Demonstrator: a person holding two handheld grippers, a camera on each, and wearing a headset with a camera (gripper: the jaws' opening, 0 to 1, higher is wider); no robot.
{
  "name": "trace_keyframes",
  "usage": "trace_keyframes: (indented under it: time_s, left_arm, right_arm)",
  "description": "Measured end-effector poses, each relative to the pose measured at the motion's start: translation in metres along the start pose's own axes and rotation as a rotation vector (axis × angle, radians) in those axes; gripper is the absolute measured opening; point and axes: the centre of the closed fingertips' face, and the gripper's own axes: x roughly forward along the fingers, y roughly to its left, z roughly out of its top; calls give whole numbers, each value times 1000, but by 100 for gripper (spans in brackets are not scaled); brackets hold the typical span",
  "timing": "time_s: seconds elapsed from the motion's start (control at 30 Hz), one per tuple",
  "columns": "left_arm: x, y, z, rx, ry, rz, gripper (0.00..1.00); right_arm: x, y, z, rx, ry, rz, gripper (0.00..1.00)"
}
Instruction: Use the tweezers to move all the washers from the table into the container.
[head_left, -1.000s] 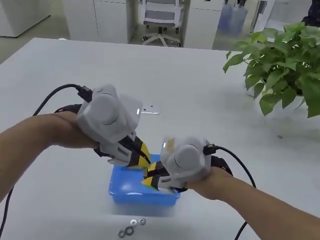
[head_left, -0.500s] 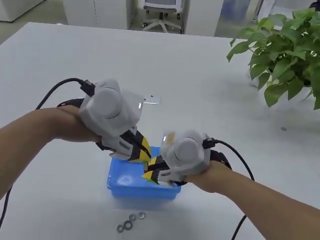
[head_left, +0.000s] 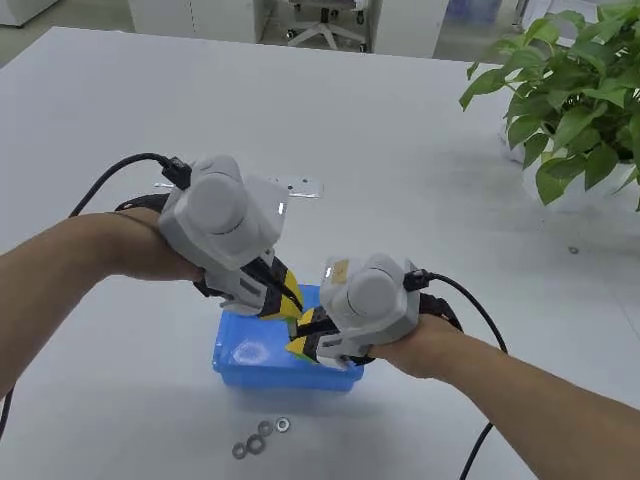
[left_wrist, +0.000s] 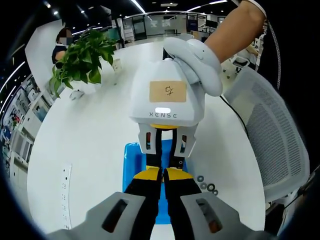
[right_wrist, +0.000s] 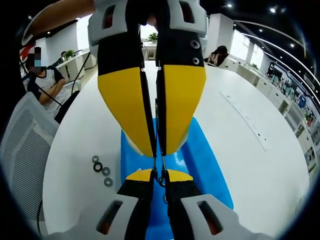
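**Over the blue container, nothing has moved yet**

In the lower middle of the head view, the left gripper (head_left: 285, 300) and right gripper (head_left: 302, 342) stay tip to tip above the container (head_left: 240, 358), as they were a second ago. Only the camera has tilted, so the plant (head_left: 570, 90) now sits higher in the frame.

In the right gripper view, the right jaws pinch a thin metal strip, which I take for the tweezers (right_wrist: 159, 172). The left jaws are pressed nearly together just above it. I cannot tell whether they clamp the strip too.

The four washers (head_left: 260, 438) lie unchanged on the desk (head_left: 420, 160), just below the container at the bottom of the frame. The grip is probably being settled, and the carrying has not begun.

The desk around the work is bare, and the plant at the upper right stands well apart. The container's near wall stands between the jaws and the washers. A cable (head_left: 110, 185) trails from each gripper.
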Motion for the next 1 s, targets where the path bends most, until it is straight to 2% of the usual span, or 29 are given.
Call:
trace_keyframes:
  time_s: [0.5, 1.0]
  left_arm:
    - [1, 0, -2, -1, 5, 1, 6]
    - [-11, -6, 11, 10, 0, 18, 6]
  right_arm:
    - [0, 1, -3, -2, 8, 6, 11]
    - [-18, 4, 6, -20, -12, -32, 11]
